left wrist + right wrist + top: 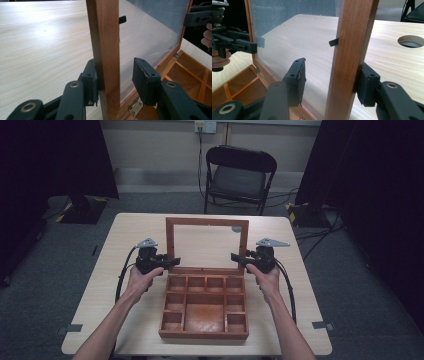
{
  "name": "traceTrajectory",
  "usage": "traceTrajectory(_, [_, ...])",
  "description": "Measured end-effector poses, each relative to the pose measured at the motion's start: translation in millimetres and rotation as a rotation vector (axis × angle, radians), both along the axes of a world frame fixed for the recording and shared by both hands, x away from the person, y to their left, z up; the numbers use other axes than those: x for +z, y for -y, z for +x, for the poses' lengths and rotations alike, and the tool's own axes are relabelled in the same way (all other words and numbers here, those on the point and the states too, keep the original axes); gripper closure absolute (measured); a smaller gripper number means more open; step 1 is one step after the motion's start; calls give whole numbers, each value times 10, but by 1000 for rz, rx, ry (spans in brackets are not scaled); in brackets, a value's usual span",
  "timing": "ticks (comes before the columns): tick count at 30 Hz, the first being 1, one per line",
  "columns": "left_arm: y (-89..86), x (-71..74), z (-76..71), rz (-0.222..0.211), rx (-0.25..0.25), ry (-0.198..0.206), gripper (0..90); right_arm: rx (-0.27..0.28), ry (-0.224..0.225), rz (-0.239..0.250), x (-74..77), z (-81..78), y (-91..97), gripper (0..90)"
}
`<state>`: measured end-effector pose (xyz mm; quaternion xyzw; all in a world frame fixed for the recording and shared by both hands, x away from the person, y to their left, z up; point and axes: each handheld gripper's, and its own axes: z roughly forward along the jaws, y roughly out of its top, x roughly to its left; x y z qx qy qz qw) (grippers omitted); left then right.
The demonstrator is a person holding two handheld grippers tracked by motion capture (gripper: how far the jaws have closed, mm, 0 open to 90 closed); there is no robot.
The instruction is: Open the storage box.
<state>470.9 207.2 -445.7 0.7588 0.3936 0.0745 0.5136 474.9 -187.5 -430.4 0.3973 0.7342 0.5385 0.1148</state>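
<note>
A wooden box with several bare compartments sits on the table, its glass-paned lid standing upright. My left gripper straddles the lid's left rail. One pad rests against the wood, while the other pad stands off it over the glass. My right gripper straddles the right rail the same way, with its far pad against the wood and its near pad apart. Both grippers are open around the rails.
The light wooden table has a round cable hole behind the lid. A black folding chair stands beyond the far edge. Dark curtains hang at both sides, and a person's forearms come in from below.
</note>
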Motion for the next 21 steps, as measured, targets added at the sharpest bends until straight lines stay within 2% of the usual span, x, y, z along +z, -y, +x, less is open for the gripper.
traceTrajectory(3, [-21,-27,-13,19,2,-7,566,5,-10,-8,3,-2,0,441])
traceTrajectory(10, [-14,-71,13,13,11,-18,557,-9,-28,-8,-53,29,1,405])
traceTrajectory(15, [5,-100,28,21,24,-28,528,-20,-32,-26,-96,57,-22,354])
traceTrajectory(21, [-1,-131,57,26,27,-42,525,-41,-49,-28,-149,91,-26,371])
